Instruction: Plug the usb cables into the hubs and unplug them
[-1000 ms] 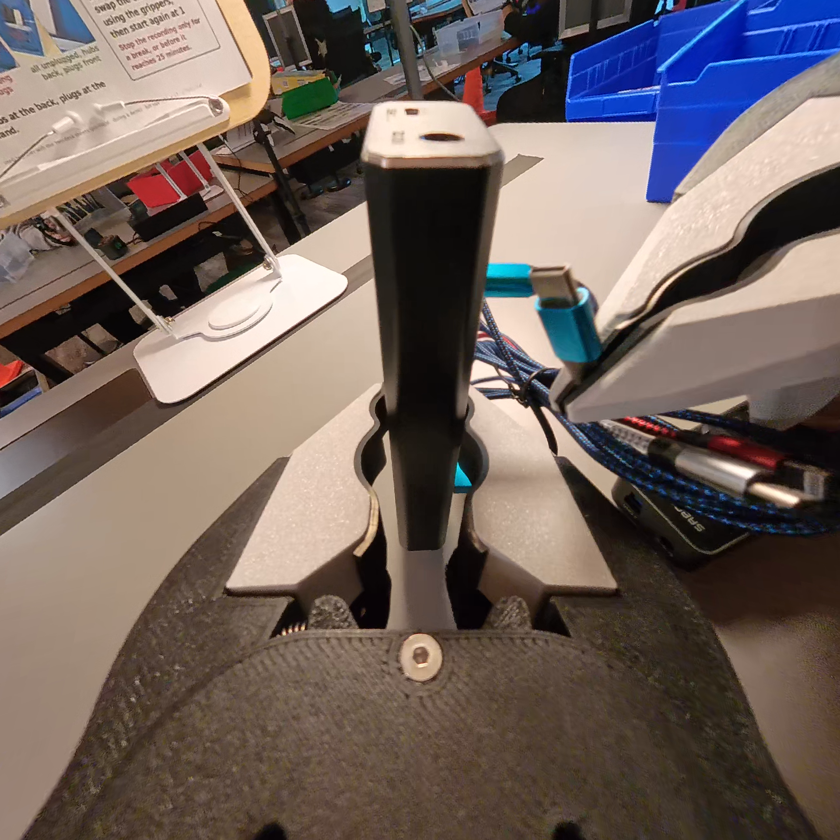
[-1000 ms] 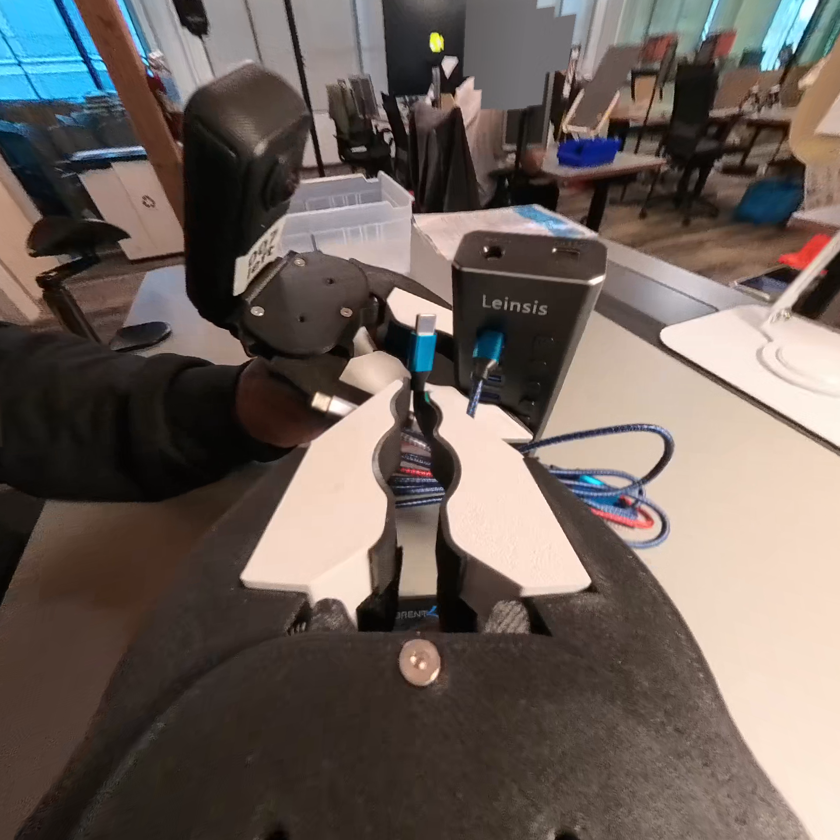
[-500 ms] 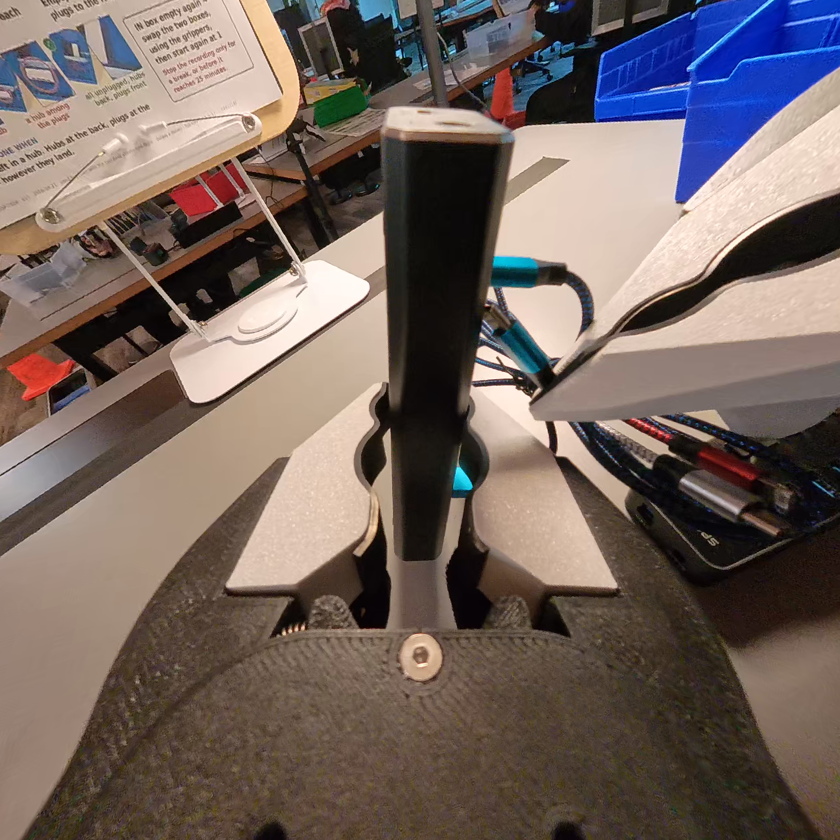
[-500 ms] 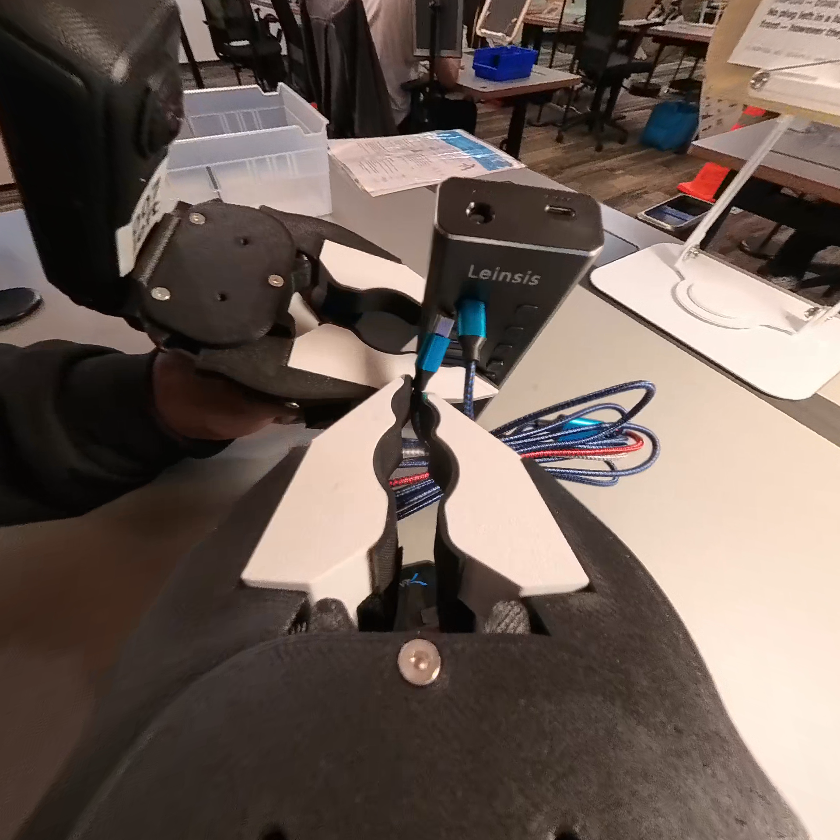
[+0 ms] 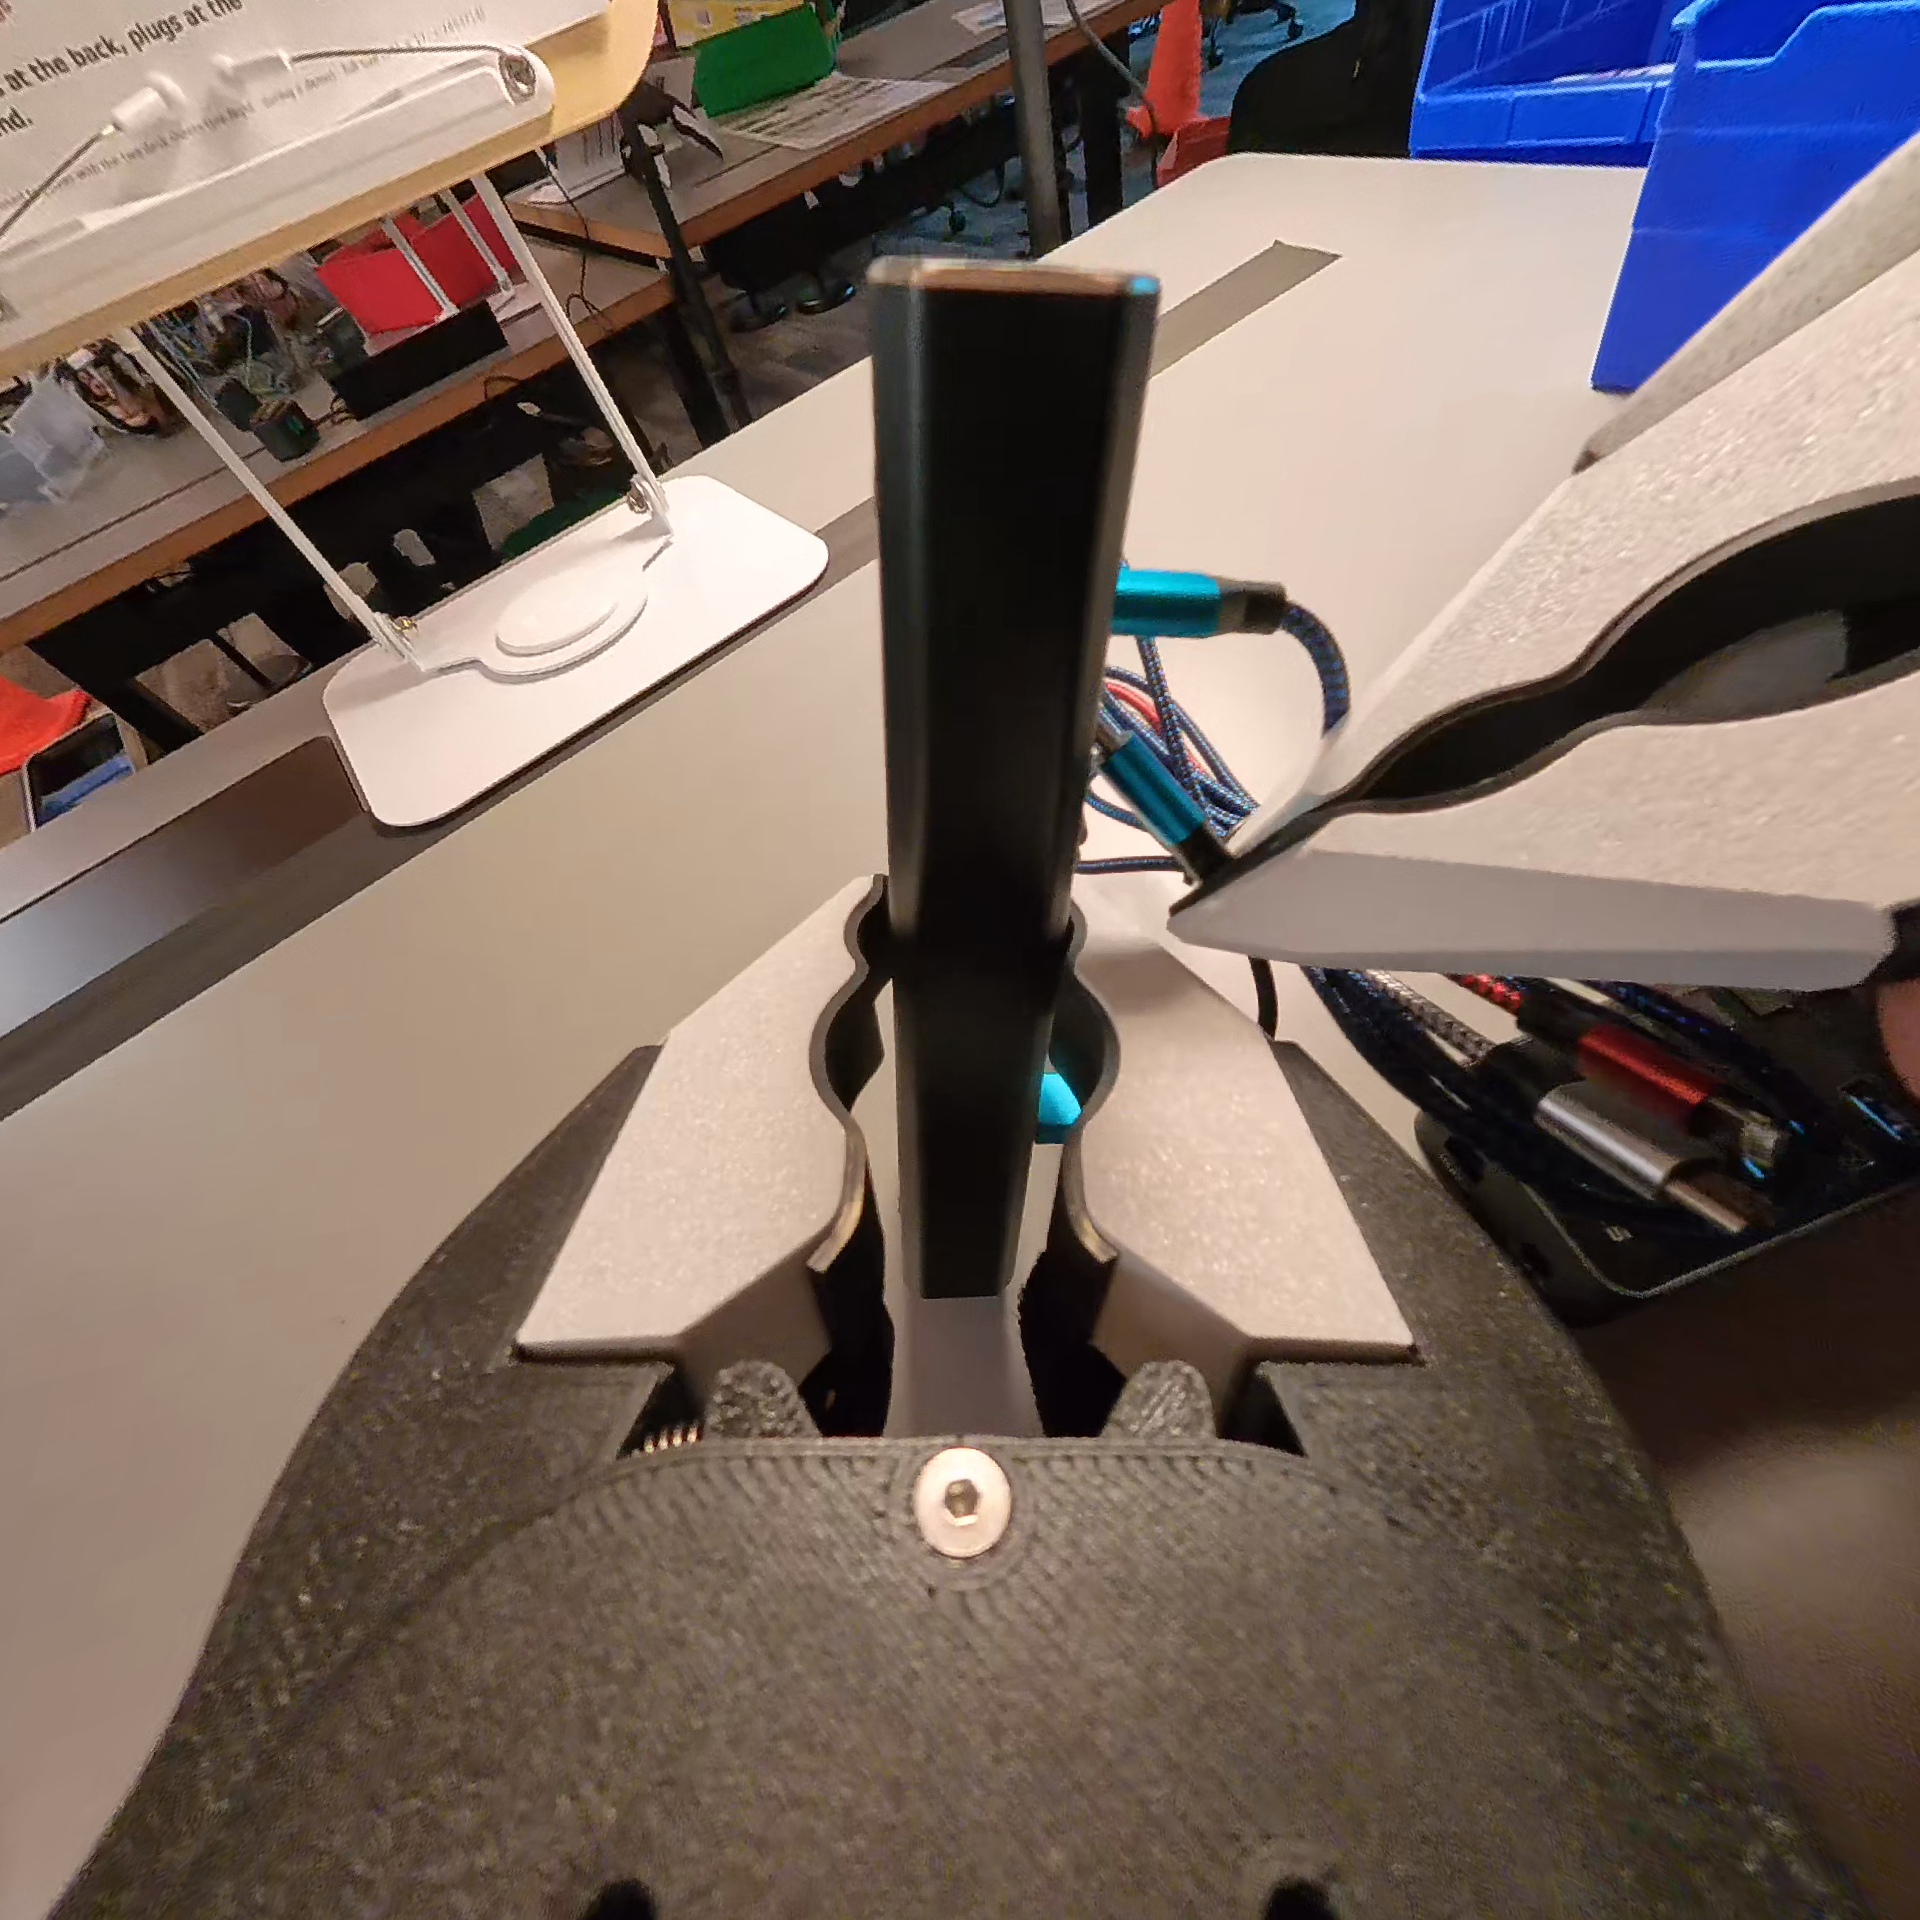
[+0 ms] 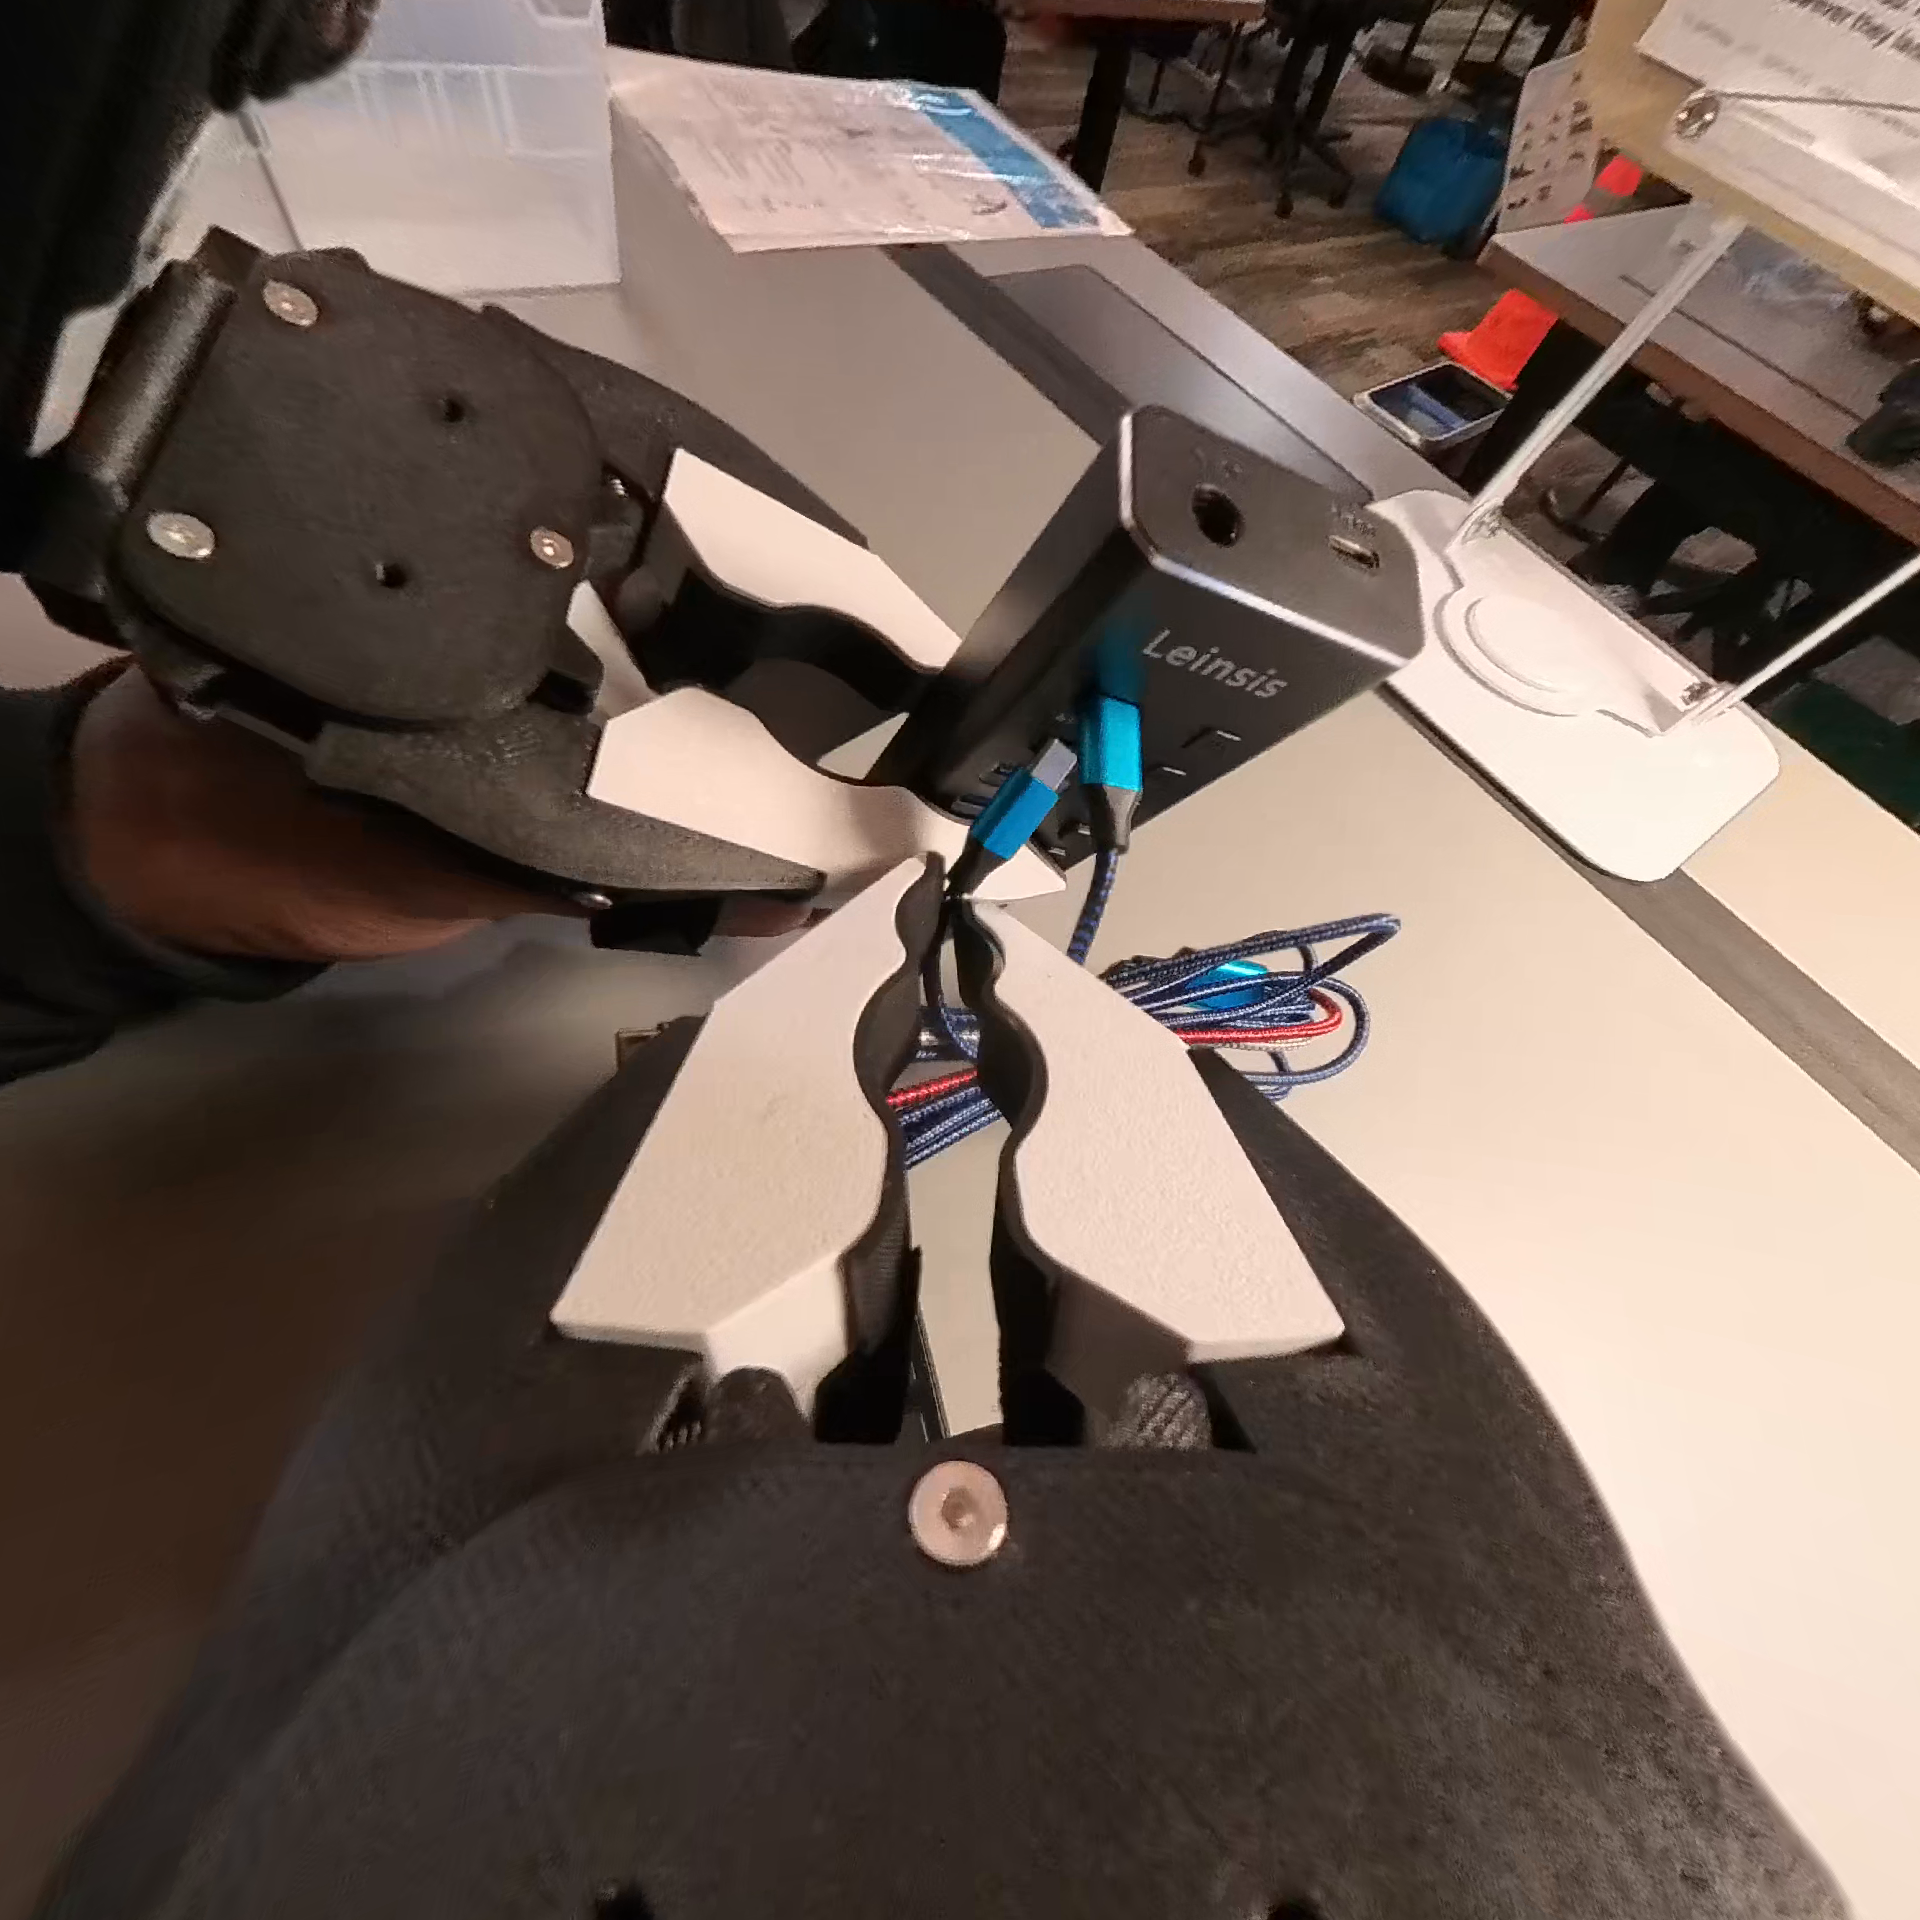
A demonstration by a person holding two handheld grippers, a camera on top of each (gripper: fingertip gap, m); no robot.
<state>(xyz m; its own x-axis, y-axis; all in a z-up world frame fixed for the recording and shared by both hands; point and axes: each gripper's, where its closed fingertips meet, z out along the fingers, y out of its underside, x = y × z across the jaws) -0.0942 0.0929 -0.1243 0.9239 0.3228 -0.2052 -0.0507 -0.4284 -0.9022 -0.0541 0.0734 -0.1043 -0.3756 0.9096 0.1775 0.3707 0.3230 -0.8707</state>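
— Was any writing there?
— Yes. The hub [image 6: 1210, 623] bore white brand lettering. The sheet [image 5: 208, 62] on the stand [image 5: 582, 644] carried black print, and a paper [image 6: 862, 145] carried fine print, too small to read.

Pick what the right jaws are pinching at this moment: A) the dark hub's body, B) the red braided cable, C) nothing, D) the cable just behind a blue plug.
D: the right gripper is shut on the thin cable just behind a blue plug near the hub, which the left gripper grips.
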